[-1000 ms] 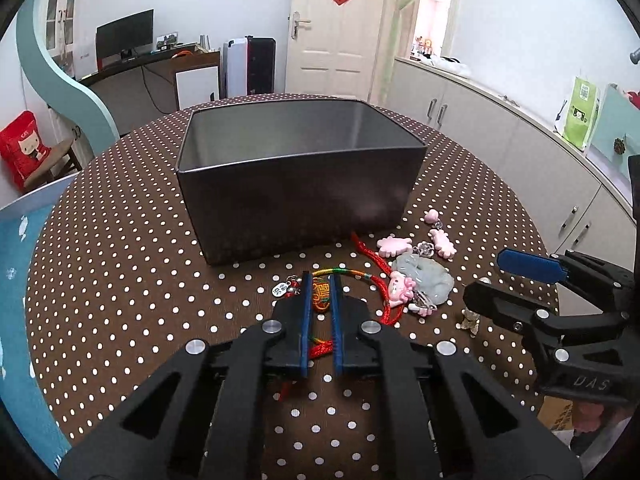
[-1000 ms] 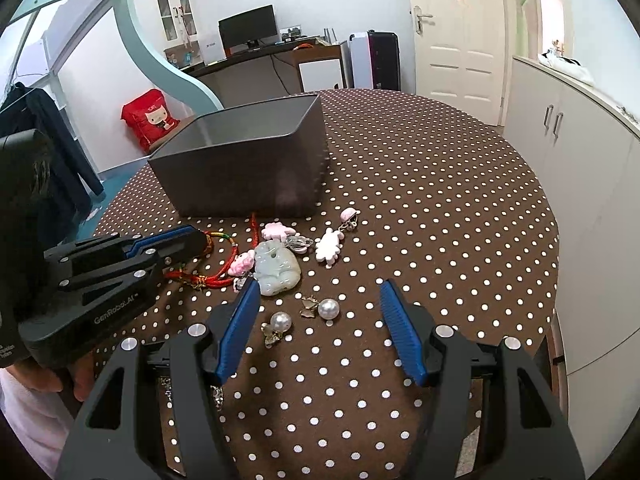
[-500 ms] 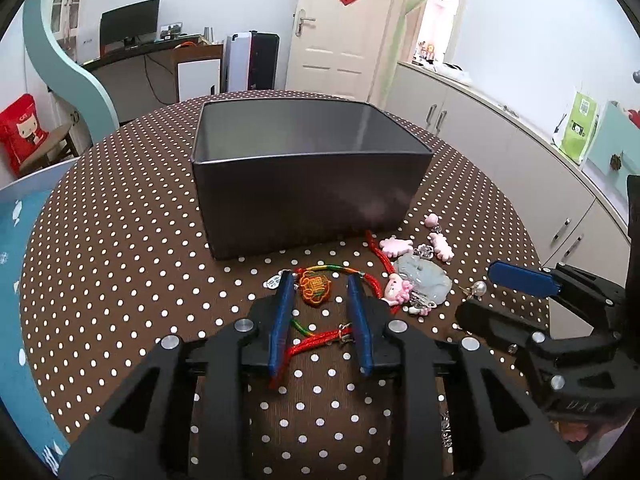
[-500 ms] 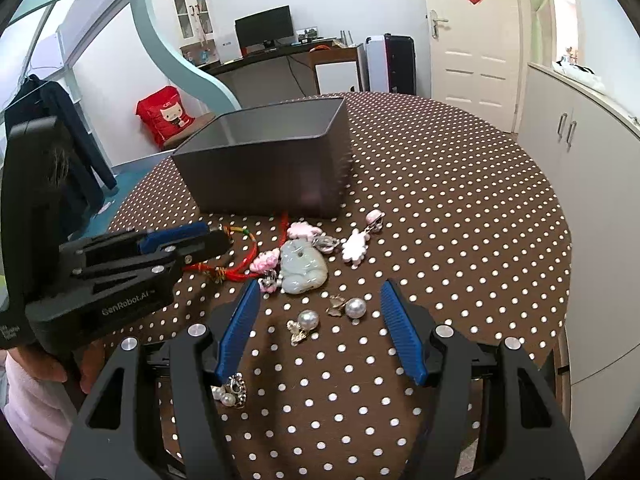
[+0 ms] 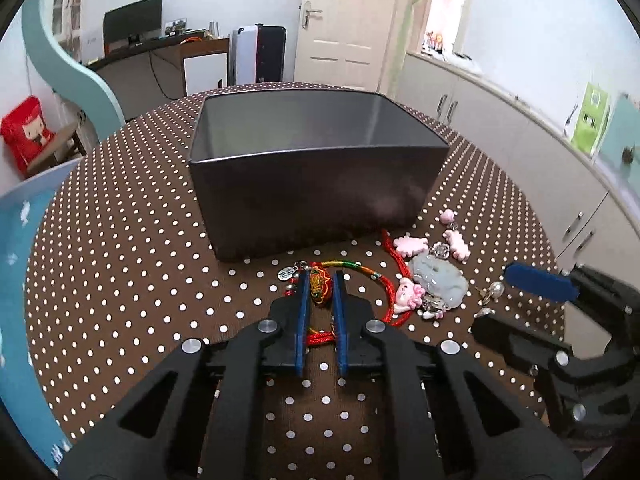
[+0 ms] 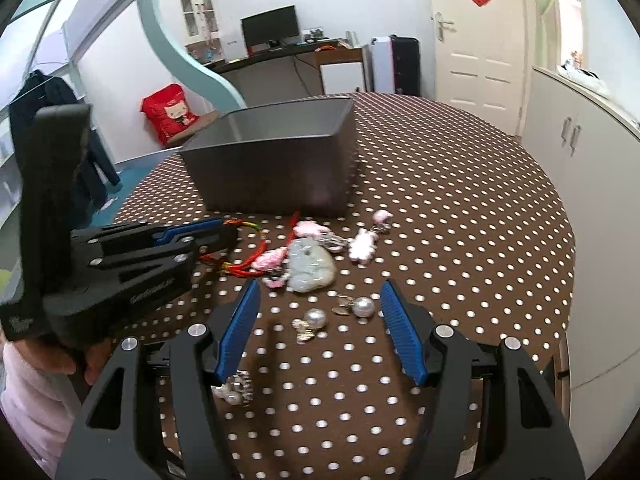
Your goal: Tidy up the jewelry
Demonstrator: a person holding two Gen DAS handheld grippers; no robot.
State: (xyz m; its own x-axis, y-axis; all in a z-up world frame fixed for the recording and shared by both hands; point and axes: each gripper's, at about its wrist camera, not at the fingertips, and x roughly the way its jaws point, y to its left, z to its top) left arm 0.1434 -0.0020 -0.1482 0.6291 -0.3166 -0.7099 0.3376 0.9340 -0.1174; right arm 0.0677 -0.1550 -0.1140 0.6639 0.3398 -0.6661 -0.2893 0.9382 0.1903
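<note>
Closing left gripper point(image 5: 321, 289) narrowly around red knot charm point(image 5: 320, 288) on cord bracelet point(image 5: 352, 267), lying on table point(image 5: 120, 260) before grey box point(image 5: 312, 184). Holding right gripper point(image 6: 318, 322) wide apart, empty, over pearl earrings point(image 6: 340, 312). Judging next: lifting bracelet into box.

Left tool point(image 5: 320, 280): fingers nearly closed, narrow gap, held low and level. Right tool point(image 6: 318, 300): fingers spread wide, angled downward beside it.
</note>
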